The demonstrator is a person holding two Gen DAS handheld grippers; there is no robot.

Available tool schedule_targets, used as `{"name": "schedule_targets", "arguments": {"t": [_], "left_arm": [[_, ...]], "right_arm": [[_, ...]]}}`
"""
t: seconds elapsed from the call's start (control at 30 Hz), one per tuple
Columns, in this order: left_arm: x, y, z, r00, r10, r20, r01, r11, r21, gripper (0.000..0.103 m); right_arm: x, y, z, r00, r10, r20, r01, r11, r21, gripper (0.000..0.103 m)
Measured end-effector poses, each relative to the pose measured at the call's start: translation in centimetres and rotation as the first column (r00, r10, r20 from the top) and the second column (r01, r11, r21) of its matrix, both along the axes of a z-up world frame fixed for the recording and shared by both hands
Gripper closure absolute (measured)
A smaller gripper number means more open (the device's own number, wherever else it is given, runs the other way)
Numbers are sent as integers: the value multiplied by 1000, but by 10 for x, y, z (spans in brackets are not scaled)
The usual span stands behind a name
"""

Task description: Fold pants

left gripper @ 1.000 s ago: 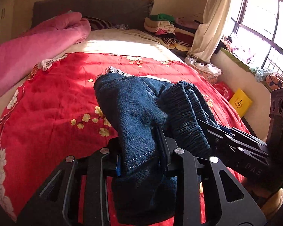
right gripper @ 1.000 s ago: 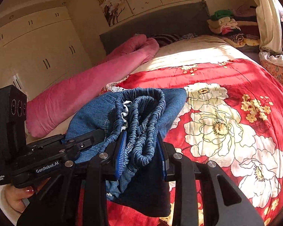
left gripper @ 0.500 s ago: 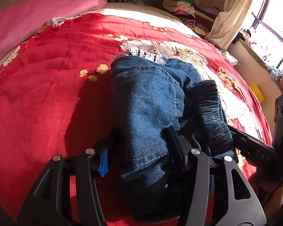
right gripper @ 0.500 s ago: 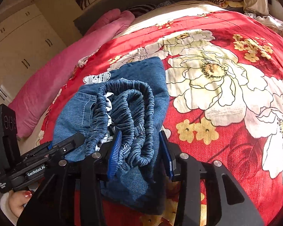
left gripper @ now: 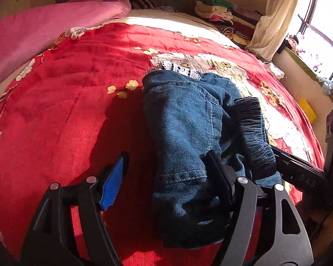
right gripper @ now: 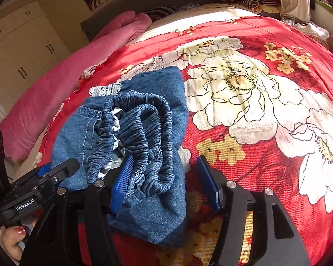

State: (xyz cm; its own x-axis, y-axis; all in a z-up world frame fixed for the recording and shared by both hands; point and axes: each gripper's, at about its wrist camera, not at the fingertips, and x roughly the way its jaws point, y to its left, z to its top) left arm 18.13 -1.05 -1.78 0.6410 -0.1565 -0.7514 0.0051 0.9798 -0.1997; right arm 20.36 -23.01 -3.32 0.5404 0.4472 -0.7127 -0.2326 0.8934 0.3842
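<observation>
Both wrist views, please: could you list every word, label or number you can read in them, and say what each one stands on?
"GenRobot.AI": white label on the left gripper, seen in the right wrist view.
"DAS": raised letters on the right gripper, seen in the left wrist view; it may be part of a longer word.
Small white print near the "GenRobot.AI" label: too small to read.
No text shows on the pants or the red bedspread.

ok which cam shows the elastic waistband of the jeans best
The right wrist view: the gathered elastic waistband faces the camera, bunched in loops atop the folded jeans. In the left wrist view the waistband appears only edge-on, a dark ribbed strip in shadow along the jeans' right side.
</observation>
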Motion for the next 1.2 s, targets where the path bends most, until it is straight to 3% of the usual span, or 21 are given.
{"name": "schedule_targets", "arguments": {"t": [0.23,0.87,1.2], "left_arm": [[-11,3,13,1000,14,26,-14,1000,8,37],[-47,6,47,995,37,94,-39,999,16,26],[-73,4,54,994,35,103,-38,999,32,13]], "right_arm": [[-10,-7,8,1000,-18,9,18,1000,-9,32],[-51,-21,48,993,-25,112,28,999,-25,20],[-83,-25,72,980,-5,198,14,999,-42,9]]}}
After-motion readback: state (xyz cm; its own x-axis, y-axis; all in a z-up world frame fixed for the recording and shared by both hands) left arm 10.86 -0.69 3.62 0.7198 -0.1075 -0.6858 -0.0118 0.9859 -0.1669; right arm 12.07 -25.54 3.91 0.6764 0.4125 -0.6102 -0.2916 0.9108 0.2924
